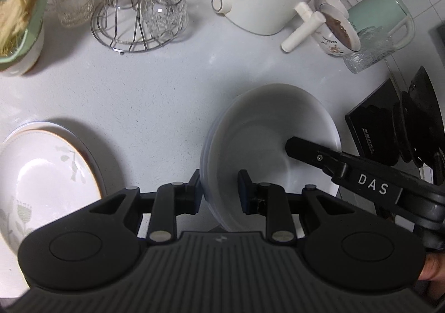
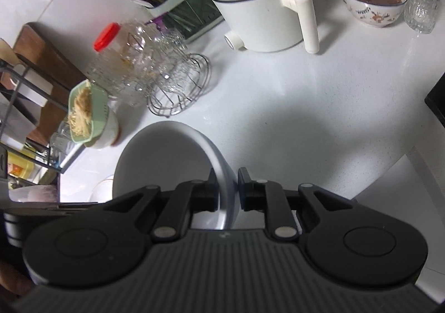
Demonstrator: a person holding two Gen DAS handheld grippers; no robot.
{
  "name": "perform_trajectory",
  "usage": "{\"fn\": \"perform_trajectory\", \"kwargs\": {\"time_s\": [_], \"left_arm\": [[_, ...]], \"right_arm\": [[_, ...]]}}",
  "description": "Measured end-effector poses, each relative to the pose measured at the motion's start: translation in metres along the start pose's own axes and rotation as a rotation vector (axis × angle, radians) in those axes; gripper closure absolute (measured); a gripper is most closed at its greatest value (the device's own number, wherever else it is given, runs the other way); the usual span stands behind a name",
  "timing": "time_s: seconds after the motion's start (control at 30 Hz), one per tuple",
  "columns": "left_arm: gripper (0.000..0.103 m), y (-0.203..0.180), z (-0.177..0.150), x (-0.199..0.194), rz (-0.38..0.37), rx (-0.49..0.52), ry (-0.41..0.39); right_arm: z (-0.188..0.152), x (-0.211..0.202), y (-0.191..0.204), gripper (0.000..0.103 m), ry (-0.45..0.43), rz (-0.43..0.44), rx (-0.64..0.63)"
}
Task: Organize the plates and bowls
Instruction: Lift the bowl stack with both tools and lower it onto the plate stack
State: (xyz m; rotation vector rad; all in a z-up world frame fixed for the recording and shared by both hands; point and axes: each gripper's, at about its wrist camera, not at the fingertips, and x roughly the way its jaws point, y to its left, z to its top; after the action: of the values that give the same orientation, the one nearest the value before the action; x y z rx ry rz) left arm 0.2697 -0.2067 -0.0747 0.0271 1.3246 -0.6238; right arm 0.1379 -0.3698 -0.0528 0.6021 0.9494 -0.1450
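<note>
Here, both tongs — left (image 1: 218,190), right (image 2: 226,188) — clamp white bowls (image 1: 267,129), floral plate (image 1: 50,174) beside.

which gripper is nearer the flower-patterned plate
Left. The left gripper grips the white bowls just right of the patterned plate; the right gripper clamps their far rim.

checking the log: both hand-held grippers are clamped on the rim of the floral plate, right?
Not quite. Both hand-held grippers, left and right, are clamped on the plain white bowl, as both wrist views show. The floral plate lies untouched beside it.
</note>
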Motion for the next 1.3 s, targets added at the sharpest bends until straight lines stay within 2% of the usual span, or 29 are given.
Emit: {"fn": "perform_trajectory", "kwargs": {"time_s": [0.37,0.7,1.07,1.2,1.3], "left_arm": [[0.074,0.019,-0.006,-0.043,-0.025,-0.007,-0.060],[0.074,0.068,-0.009,-0.083,-0.017,-0.098,-0.139],[0.074,0.134,-0.036,-0.121,0.024,-0.251,-0.229],[0.074,0.159,-0.052,-0.123,0.034,-0.328,-0.246],[0.074,0.182,-0.065,-0.116,0.003,-0.416,-0.244]], "right_arm": [[-0.005,-0.022,0.030,0.085,-0.033,0.030,-0.019],[-0.003,-0.012,0.081,0.085,-0.026,0.082,-0.118],[-0.010,0.015,0.154,0.085,0.015,0.160,-0.267],[-0.017,0.031,0.175,0.085,0.055,0.181,-0.319],[-0.024,0.045,0.189,0.085,0.093,0.181,-0.359]]}}
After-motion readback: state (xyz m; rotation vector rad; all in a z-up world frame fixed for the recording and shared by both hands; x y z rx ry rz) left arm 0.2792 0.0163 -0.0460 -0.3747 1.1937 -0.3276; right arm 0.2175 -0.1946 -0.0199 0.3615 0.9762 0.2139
